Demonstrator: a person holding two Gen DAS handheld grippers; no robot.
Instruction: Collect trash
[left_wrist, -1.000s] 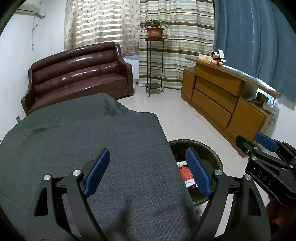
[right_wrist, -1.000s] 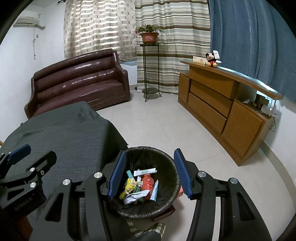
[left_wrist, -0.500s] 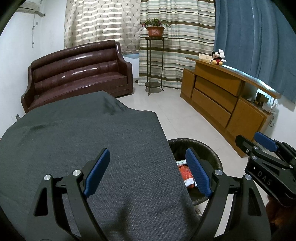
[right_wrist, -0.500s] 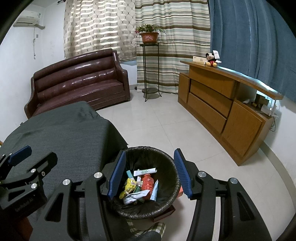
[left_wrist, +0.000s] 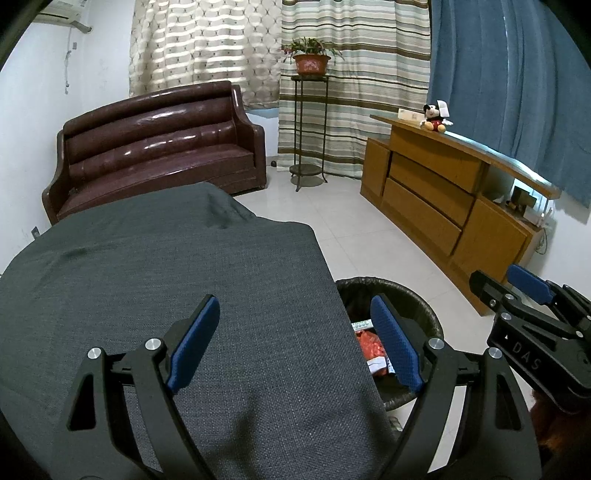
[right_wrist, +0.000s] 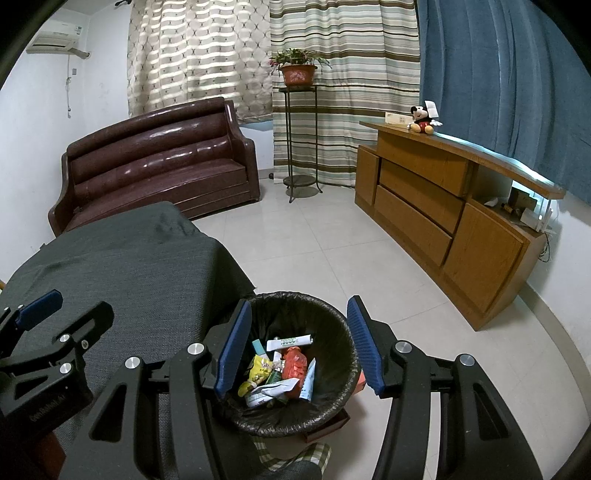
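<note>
Both the left gripper (left_wrist: 295, 343) and right gripper (right_wrist: 297, 345) are wide and empty; wrappers (right_wrist: 280, 373) could spill if either knocks the bin (right_wrist: 332, 314).

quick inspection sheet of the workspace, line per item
surface: table under grey cloth, nothing seen on it
job's things: bin with black liner on the floor beside the table, wrappers inside
clutter: brown box by the bin's base
grippers: left gripper open over the cloth's edge, empty; right gripper open above the bin, empty
cables: nothing seen near the table
surroundings: sofa, plant stand, wooden cabinet, curtains
</note>
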